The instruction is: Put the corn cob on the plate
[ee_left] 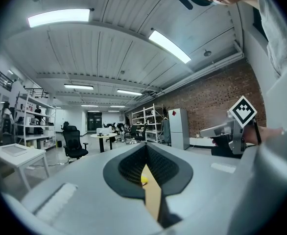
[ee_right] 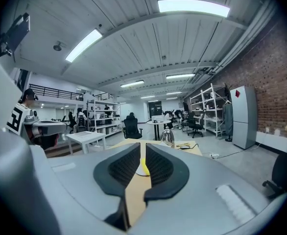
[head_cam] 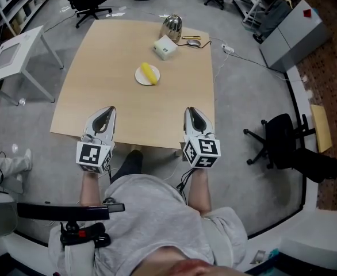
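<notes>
A yellow corn cob (head_cam: pixel 149 72) lies on a small white plate (head_cam: pixel 140 77) at the middle of the wooden table (head_cam: pixel 99 96). Both grippers hover side by side over the table's near edge, well short of the plate. My left gripper (head_cam: pixel 107 111) has its jaws together with nothing in them, and in the left gripper view (ee_left: pixel 146 149) the corn cob (ee_left: pixel 143 181) shows through the slit below the tips. The jaws of my right gripper (head_cam: pixel 192 111) stand only a narrow slit apart and hold nothing. The right gripper view (ee_right: pixel 143 149) shows the corn cob (ee_right: pixel 143 163) and plate (ee_right: pixel 140 173) through that gap.
At the table's far side stand a white box (head_cam: pixel 165 48), a shiny metal pot (head_cam: pixel 171 26) and a computer mouse (head_cam: pixel 194 42). A white side table (head_cam: pixel 13 56) is to the left. A black chair (head_cam: pixel 283 145) stands on the floor to the right.
</notes>
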Motion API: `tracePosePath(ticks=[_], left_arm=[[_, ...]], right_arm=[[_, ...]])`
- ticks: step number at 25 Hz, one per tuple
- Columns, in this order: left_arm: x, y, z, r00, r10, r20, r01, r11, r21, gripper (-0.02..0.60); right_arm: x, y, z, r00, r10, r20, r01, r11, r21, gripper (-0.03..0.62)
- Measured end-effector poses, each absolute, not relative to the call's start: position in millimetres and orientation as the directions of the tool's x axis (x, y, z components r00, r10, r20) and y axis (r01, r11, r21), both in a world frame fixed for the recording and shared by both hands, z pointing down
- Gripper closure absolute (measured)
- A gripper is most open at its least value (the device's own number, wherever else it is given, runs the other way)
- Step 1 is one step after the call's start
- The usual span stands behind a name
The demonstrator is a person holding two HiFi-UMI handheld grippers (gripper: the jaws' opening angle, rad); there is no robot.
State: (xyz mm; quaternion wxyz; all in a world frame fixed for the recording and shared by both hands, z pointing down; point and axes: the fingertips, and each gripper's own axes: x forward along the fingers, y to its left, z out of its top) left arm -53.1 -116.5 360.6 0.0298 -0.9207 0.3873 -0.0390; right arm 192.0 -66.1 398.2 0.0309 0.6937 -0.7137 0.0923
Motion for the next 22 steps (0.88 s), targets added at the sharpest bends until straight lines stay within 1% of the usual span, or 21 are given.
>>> tracePosePath(ticks=[6, 10, 22], left_arm=[[-54.9, -117.6, 357.5, 0.698, -0.715, 0.039, -0.71, -0.698, -0.095, 0.561], [-53.3, -115.6, 355.6, 0.701, -0.712, 0.036, -0.707, -0.701, -0.096, 0.561], [-51.4, -114.8, 355.5, 0.708, -0.706, 0.035, -0.7, -0.707, -0.102, 0.561]], right_arm=[[190.2, -65.3, 391.8, -0.028, -0.988, 0.15, -0.996, 0.016, -0.085, 0.56], [190.9, -63.0, 387.0, -0.024, -0.991, 0.135, -0.996, 0.012, -0.087, 0.579], [189.2, -62.8, 387.3, -0.028, -0.991, 0.134, -0.997, 0.018, -0.078, 0.585]])
